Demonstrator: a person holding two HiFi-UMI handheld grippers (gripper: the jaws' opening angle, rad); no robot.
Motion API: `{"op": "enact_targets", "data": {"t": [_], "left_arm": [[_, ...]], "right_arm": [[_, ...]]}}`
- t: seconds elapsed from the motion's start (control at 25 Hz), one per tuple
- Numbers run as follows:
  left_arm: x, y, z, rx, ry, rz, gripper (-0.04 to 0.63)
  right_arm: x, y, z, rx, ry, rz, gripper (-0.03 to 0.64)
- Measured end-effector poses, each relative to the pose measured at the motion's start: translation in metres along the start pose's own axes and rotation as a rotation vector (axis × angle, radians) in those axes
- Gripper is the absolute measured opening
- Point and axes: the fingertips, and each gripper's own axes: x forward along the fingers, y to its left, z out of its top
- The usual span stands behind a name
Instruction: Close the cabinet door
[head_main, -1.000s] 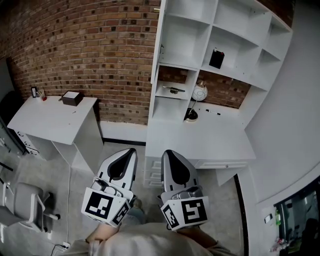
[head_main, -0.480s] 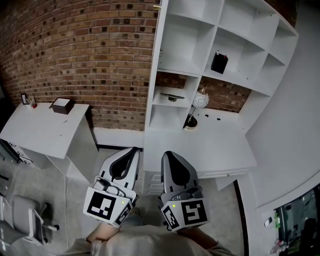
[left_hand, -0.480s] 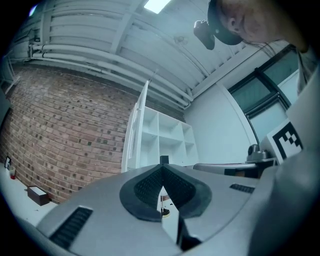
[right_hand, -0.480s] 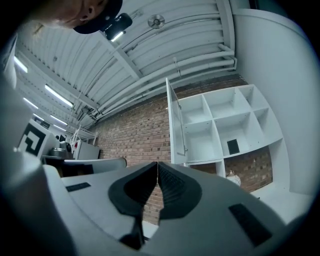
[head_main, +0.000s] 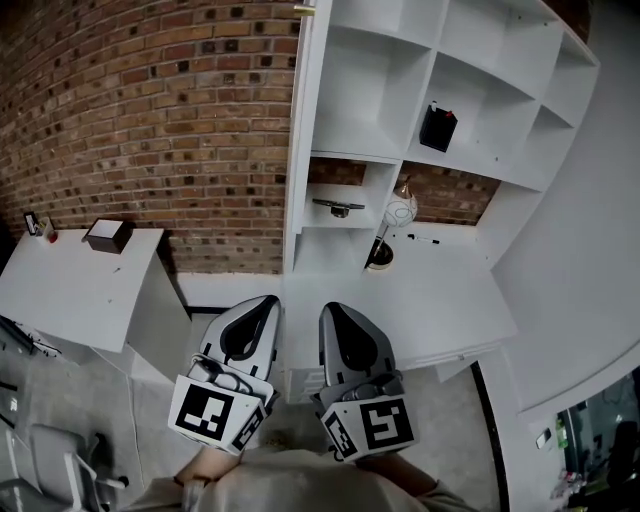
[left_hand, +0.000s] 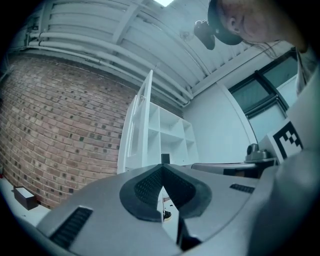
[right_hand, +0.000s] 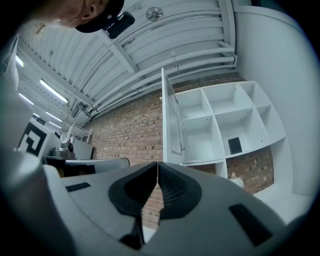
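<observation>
Facing the red brick wall and the tall white open-fronted shelf unit, you have the tall white cabinet door swung out edge-on toward you at the unit's left side, so the head view shows only its thin edge and hides its face. You carry the left gripper and right gripper side by side, well short of the door. Both are clenched tight on nothing, which I judge suits pushing the panel rather than grasping it. Any handle is hard to make out, and the small black object in one cubby is too small to identify.
</observation>
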Motion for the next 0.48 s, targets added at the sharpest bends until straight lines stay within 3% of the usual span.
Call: {"op": "enact_targets", "data": {"t": [0.48], "left_arm": [[0.038,0.028,-0.018,-0.008,0.005,-0.100,0.008]], "right_arm": [[0.040,-0.011,-0.022,-0.001,0.004,-0.074,0.021]]}}
